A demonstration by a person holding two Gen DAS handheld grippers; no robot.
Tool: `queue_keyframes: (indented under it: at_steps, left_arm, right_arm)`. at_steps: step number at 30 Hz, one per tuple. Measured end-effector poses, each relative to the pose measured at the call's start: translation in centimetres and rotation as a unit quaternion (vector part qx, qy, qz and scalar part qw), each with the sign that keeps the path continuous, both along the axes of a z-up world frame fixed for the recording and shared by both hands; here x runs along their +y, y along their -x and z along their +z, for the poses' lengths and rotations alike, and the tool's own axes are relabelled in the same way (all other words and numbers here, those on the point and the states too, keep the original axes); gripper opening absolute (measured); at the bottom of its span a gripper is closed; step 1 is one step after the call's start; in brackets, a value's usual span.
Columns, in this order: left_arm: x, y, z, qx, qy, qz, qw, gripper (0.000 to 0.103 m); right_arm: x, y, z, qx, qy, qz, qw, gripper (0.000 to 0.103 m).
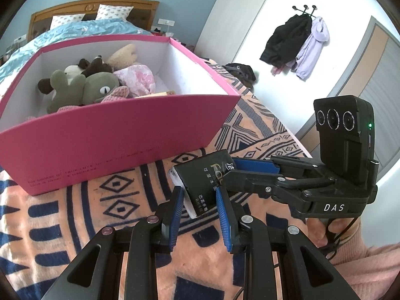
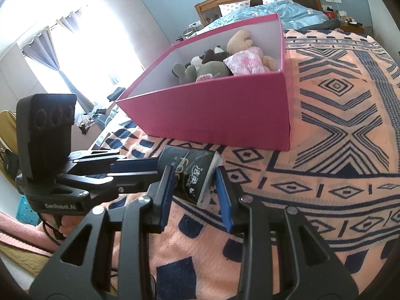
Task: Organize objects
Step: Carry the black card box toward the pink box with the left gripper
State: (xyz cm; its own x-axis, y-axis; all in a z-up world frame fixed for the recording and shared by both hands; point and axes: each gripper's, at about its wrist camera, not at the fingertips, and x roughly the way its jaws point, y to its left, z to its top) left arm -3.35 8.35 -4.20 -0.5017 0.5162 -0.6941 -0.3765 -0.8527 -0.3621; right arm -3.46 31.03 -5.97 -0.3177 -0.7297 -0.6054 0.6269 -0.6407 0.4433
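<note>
Left claw point(image 1: 198, 213) spread around black tissue pack point(image 1: 200, 182), right claw point(image 2: 195, 195) likewise spread, pink box point(image 1: 100, 135) beyond

Bedroom with pale blue walls, lit by daylight.

A bed point(image 1: 75, 32) with a wooden headboard point(image 1: 95, 7), two spotted pillows point(image 1: 113, 12) and a blue quilt point(image 2: 280, 12) stands at 12 o'clock; a peach blanket point(image 2: 337, 125) with a dark geometric pattern covers the near surface. In the left wrist view, at 2 o'clock, a coat rack point(image 1: 303, 8) on a white wall holds a black jacket point(image 1: 285, 40) and a lilac one point(image 1: 312, 47), beside a door point(image 1: 375, 75). In the right wrist view, at 10 o'clock, a bright window point(image 2: 95, 30) glares between grey curtains point(image 2: 50, 52).
</note>
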Motion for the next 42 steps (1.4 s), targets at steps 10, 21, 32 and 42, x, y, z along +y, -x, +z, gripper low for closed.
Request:
queue_keyframes:
  at_steps: [10, 21, 32, 42]
  left_arm:
    - [0.0, 0.1, 0.7, 0.01, 0.0, 0.0, 1.0, 0.026]
    - [0.0, 0.6, 1.5, 0.021, -0.001, 0.0, 0.9998, 0.026]
    - [0.0, 0.9, 2.1, 0.03, -0.003, 0.001, 0.9995, 0.026]
    - [0.1, 1.1, 2.4, 0.035, -0.003, -0.001, 0.9994, 0.026]
  right_arm:
    - [0.1, 0.0, 1.0, 0.013, 0.001, 0.0, 1.0, 0.036]
    - [0.1, 0.2, 1.9, 0.027, 0.002, -0.001, 1.0, 0.036]
    - [0.2, 0.5, 2.6, 0.037, 0.005, -0.002, 0.999, 0.036]
    - [0.2, 0.7, 3.0, 0.044, 0.005, -0.003, 0.999, 0.036]
